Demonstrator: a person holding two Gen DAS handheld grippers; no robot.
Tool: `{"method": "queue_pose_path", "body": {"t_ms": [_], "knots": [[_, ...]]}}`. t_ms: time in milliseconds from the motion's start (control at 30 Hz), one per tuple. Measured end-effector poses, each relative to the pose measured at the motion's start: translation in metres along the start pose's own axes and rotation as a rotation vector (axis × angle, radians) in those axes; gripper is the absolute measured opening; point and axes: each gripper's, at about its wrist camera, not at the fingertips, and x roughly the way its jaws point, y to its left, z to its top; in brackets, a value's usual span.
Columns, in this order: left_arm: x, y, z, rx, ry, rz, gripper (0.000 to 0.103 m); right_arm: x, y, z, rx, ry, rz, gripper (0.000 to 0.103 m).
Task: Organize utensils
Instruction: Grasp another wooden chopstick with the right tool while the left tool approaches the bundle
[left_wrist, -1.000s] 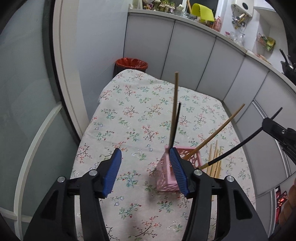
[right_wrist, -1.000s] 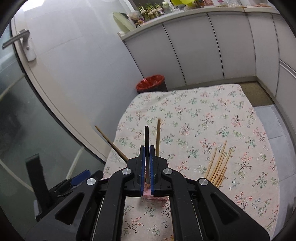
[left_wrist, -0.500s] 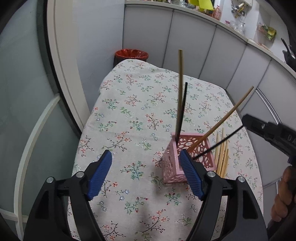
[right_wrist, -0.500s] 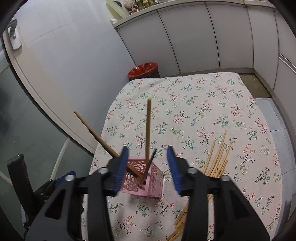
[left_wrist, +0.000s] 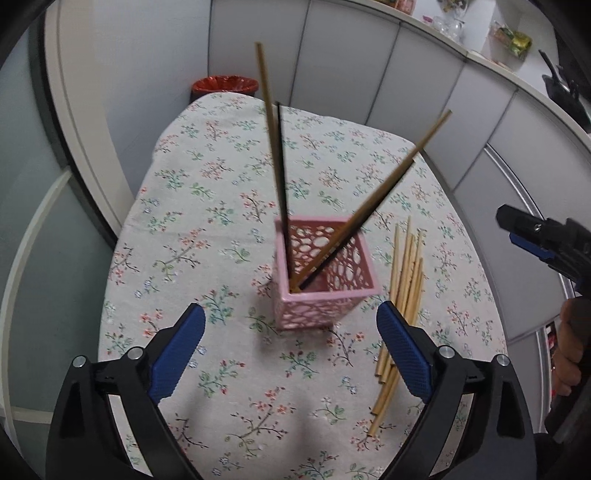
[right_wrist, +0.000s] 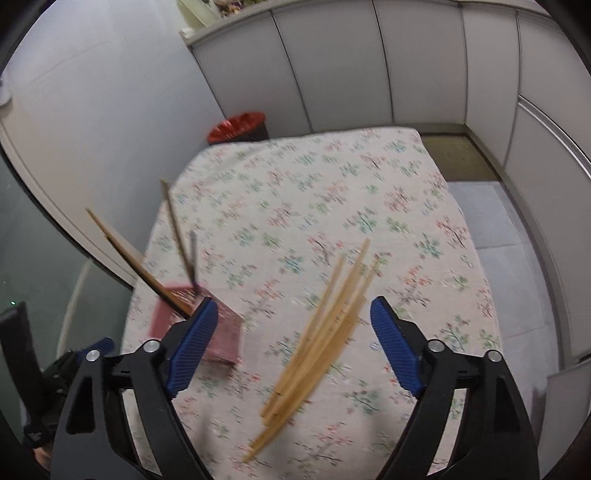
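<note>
Pink lattice holder (left_wrist: 325, 273) on the floral tabletop (left_wrist: 207, 206) already has four chopsticks (left_wrist: 275, 166); a wooden bundle (right_wrist: 321, 325) lies beside it, unsorted. Left gripper (left_wrist: 291, 350) and right gripper (right_wrist: 291, 343) hover, jaws spread, empty.

A pink holder (left_wrist: 325, 280) stands upright, four chopsticks (left_wrist: 373, 206) leaning inside, two wooden and two black. Loose wooden chopsticks (left_wrist: 402, 295) lie bunched just beside it.

Tall chopsticks (left_wrist: 275, 173) above holder (left_wrist: 325, 295)
</note>
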Motion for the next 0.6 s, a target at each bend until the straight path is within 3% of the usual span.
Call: {"method": "queue_pose_path", "body": {"t_ms": [367, 600], "knots": [[0.023, -0.032, -0.018, 0.078, 0.092, 0.014, 0.092, 0.071, -0.047, -0.025, 0.057, 0.214, -0.145, 0.084], [0.029, -0.035, -0.021, 0.098, 0.116, 0.024, 0.092, 0.107, -0.048, -0.032, 0.059, 0.297, -0.182, 0.075]]}}
